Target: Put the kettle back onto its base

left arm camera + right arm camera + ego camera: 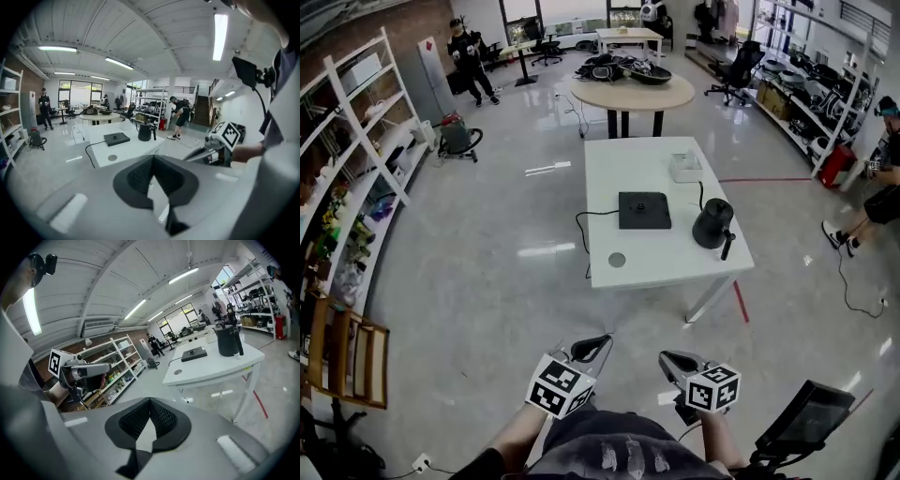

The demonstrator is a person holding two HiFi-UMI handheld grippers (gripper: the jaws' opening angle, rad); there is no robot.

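Note:
A black kettle (713, 225) stands upright on the right side of a white table (652, 267), its handle toward the near edge. Its flat black base (644, 210) lies just left of it, bare, with a cord running off the table's left edge. Both grippers are held low near the person's body, well short of the table. My left gripper (603, 341) and my right gripper (667, 357) are shut with nothing in them. From the left gripper view the kettle (146, 132) and base (116, 138) show far off. The right gripper view has the kettle (228, 340) and base (194, 353) too.
A white box (685, 167) sits at the table's far right, a small grey disc (617, 260) near its front left. A round table (633, 94) stands behind. Shelving (356, 178) lines the left wall. People stand at the far left and right. Shiny floor lies between me and the table.

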